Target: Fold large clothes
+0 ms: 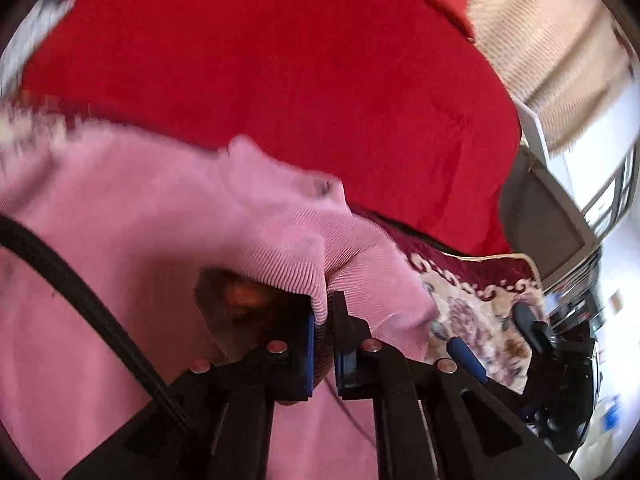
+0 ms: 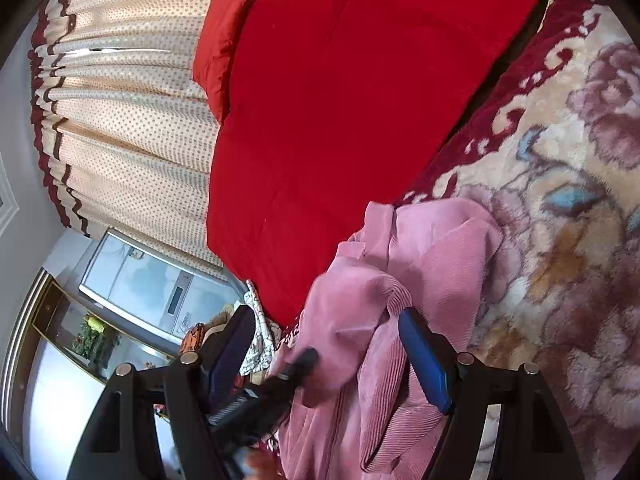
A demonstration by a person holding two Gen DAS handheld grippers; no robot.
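A pink ribbed garment (image 1: 140, 232) is lifted and draped across the left wrist view. My left gripper (image 1: 325, 316) is shut on a fold of its edge, the cloth pinched between the blue pads. In the right wrist view the same pink garment (image 2: 432, 248) lies bunched on the floral blanket (image 2: 568, 200). My right gripper (image 2: 328, 336) is open, its fingers apart on either side of the bunched cloth, holding nothing. The right gripper also shows at the right of the left wrist view (image 1: 532, 320).
A red quilt (image 2: 328, 112) covers the bed behind the garment, with a red pillow (image 2: 218, 48) at its far end. Dotted curtains (image 2: 128, 120) hang beyond. A grey appliance (image 2: 160, 284) stands beside the bed. A black cable (image 1: 80, 300) crosses the left wrist view.
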